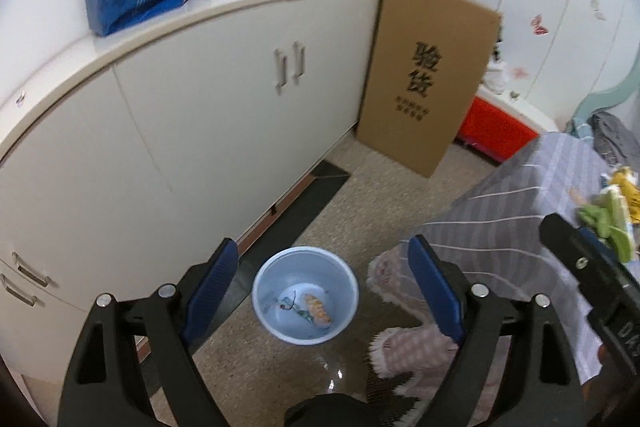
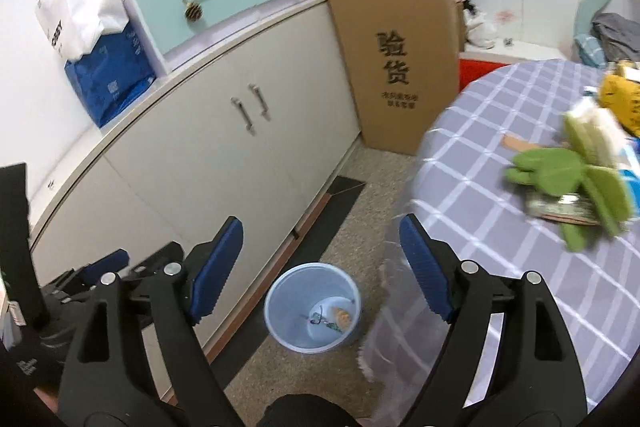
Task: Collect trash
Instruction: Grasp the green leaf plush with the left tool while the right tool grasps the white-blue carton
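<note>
Both the left gripper (image 1: 320, 291) and right gripper (image 2: 320, 267) hang apart and empty above the bin (image 1: 306, 295), which stands on the floor beside the table (image 2: 500, 195), likely for easy drops. Some trash (image 1: 316, 309) lies in the bin; more wrappers (image 2: 576, 183) wait farther off on the table.

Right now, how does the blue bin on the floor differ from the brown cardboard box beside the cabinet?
The bin is round, pale blue and low; the cardboard box is flat-sided, brown and tall. The bin is open on top, with a few scraps of trash inside; the box shows no open side and bears printed characters. Both are on the floor near the cabinet.
</note>
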